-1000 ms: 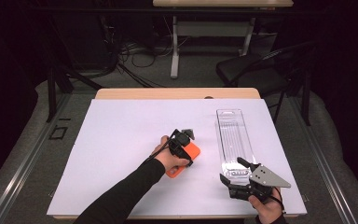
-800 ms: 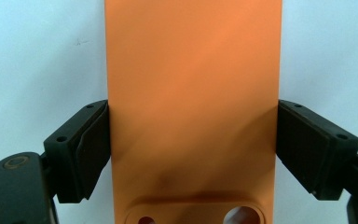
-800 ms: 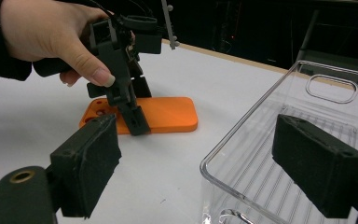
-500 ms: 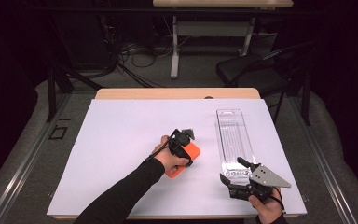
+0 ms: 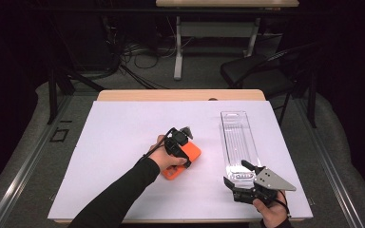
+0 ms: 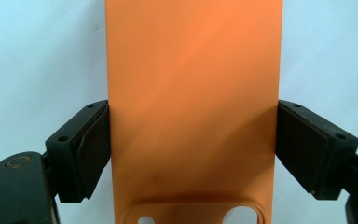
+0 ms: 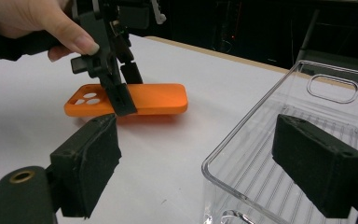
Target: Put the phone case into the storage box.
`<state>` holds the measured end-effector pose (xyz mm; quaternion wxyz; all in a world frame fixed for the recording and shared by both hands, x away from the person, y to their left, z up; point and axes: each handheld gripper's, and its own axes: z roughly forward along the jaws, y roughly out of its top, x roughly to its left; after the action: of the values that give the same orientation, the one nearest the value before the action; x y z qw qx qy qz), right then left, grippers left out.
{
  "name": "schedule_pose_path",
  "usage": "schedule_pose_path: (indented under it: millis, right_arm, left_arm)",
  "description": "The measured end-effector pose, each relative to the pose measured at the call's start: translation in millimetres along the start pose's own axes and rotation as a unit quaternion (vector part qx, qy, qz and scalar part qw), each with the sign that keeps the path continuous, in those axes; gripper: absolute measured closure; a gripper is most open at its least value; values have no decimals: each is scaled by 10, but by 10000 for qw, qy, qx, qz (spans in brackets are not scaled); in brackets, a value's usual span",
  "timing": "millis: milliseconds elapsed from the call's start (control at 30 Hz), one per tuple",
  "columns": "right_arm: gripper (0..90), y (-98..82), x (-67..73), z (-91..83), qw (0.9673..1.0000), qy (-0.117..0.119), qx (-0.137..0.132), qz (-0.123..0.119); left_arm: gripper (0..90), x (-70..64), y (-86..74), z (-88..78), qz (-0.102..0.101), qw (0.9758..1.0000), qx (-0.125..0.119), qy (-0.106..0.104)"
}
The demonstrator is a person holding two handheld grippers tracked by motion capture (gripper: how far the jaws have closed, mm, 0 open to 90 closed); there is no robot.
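Note:
An orange phone case (image 5: 193,153) lies flat on the white table cover (image 5: 119,137), back side up, with its camera cut-outs at the near end in the left gripper view. My left gripper (image 5: 179,148) points down over it, and its pads press both long edges of the case (image 6: 191,93). In the right gripper view the left gripper (image 7: 127,91) straddles the case (image 7: 161,99), held by a hand. My right gripper (image 5: 235,173) is open at the near end of a long clear plastic tray (image 5: 237,135). The tray's corner rim (image 7: 242,126) sits between its spread pads, untouched.
The wooden table edge (image 5: 180,95) runs along the far side. Beyond it are a dark chair (image 5: 261,71), a white desk leg (image 5: 177,47) and cables on the floor. White cover stretches to the left of the case.

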<state>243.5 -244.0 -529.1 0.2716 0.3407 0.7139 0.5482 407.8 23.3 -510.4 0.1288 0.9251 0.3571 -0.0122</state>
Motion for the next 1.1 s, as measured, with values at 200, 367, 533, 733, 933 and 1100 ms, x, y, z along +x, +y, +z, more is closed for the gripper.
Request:
schedule_pose_path:
  millis: [200, 367, 533, 733, 933, 1100]
  right_arm:
    - [143, -1, 4, 3, 10000, -5, -2, -7]
    - [143, -1, 6, 2, 10000, -10, -2, -12]
    - [143, -2, 11, 8, 10000, -7, 17, -30]
    - [143, -2, 13, 10, 10000, -16, 17, -52]
    - [143, 4, 45, 25, 9999, 38, 40, -119]
    - [143, 17, 81, 48, 9997, 142, 121, -170]
  left_arm:
    - [162, -14, -55, -133, 102, 9999, -90, 5]
    - [162, -14, -148, -227, 192, 9996, -186, 35]
    - [162, -28, -249, -312, 274, 9991, -330, 0]
    - [162, -13, -402, -390, 259, 9974, -607, -282]
    - [163, 16, -488, -411, 271, 9972, -602, -363]
    - [163, 30, -514, -435, 308, 9972, -570, -384]
